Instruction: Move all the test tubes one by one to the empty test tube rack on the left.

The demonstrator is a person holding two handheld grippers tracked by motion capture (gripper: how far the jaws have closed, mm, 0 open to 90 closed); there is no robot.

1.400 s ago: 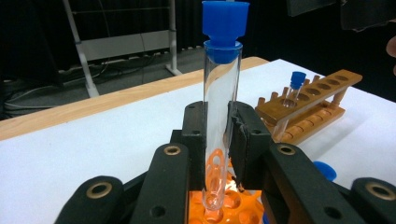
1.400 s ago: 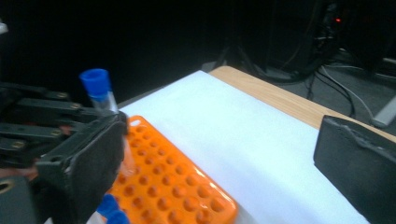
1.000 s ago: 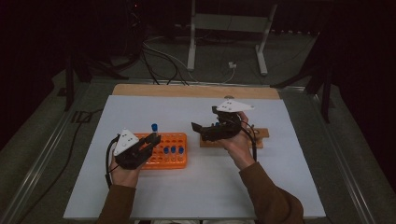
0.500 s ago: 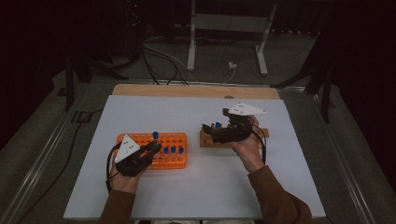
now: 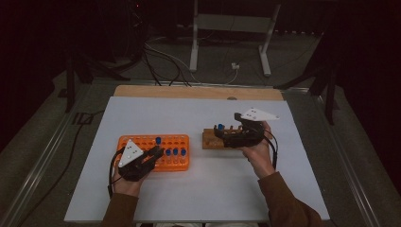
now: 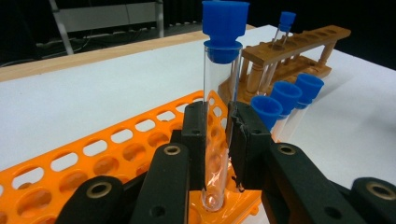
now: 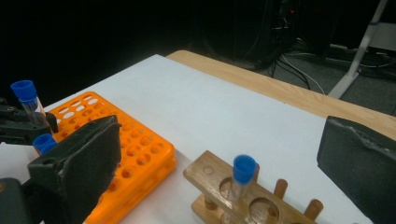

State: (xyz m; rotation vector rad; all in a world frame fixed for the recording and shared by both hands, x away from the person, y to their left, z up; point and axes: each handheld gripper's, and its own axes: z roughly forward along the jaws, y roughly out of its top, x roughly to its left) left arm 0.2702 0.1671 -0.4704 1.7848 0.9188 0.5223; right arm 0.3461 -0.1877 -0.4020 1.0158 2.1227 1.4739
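The left hand-held gripper [image 6: 217,140] has its pads pressed on the glass of a blue-capped tube [image 6: 219,93], low on the body, so the cap stays free and the tube stands upright; the tube's foot sits at or just inside a hole at the near right corner of the orange rack [image 6: 116,149], and I cannot tell whether it rests there or is lifted; by my reading it is being drawn out for the wooden rack. Three more capped tubes [image 6: 285,100] stand just beside it in the same rack, close enough to be knocked if the held one tilts that way; the remaining holes look empty. Between the racks the white worktop [image 5: 198,118] lies bare. To the right, the wooden rack [image 5: 215,139] carries one blue-capped tube [image 7: 243,179], upright in an end hole; the right hand-held gripper [image 7: 219,158] hangs over this rack with jaws wide apart and nothing between them, the seated tube just ahead of it. Neighbouring holes look free for the next tube.
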